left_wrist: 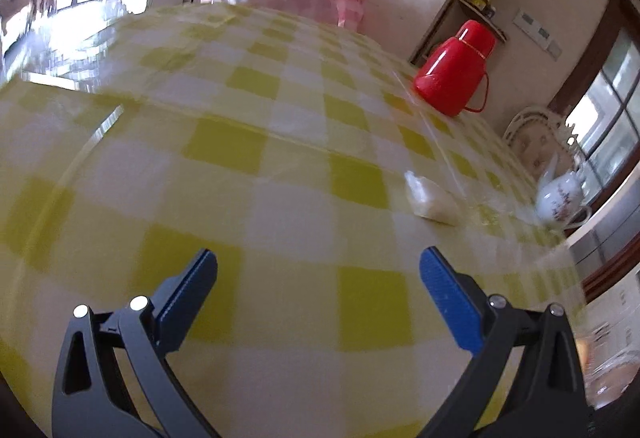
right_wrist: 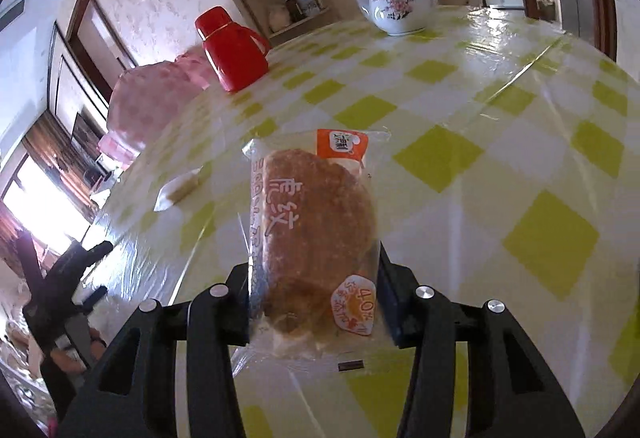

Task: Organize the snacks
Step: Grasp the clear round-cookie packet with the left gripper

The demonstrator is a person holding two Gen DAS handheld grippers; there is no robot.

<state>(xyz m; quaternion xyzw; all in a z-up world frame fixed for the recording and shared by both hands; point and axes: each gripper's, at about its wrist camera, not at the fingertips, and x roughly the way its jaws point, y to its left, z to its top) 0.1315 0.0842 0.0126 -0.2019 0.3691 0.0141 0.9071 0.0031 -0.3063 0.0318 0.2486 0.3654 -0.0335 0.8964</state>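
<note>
Nearest my right wrist camera, my right gripper (right_wrist: 314, 302) pinches a packaged bread (right_wrist: 316, 230) between its two black fingers, one pad on each long side of the clear wrapper. The brown loaf stands lengthwise out ahead of me, its orange label at the far end, held just above the yellow-checked tablecloth (right_wrist: 480, 142). A second, small snack packet (right_wrist: 178, 190) lies flat on the cloth off to the left of the bread, apart from it. Farther back stand a red thermos (right_wrist: 232, 50) and, well to its right, a white teapot (right_wrist: 400, 2) with a pink flower print. A pink checked cloth bundle (right_wrist: 152, 98) sits past the table edge beside the thermos.

My left gripper (left_wrist: 318, 270) hangs over bare cloth with its blue-padded fingers spread wide and nothing between them. From there the small packet (left_wrist: 432, 202) lies ahead to the right, not touching the fingers.
</note>
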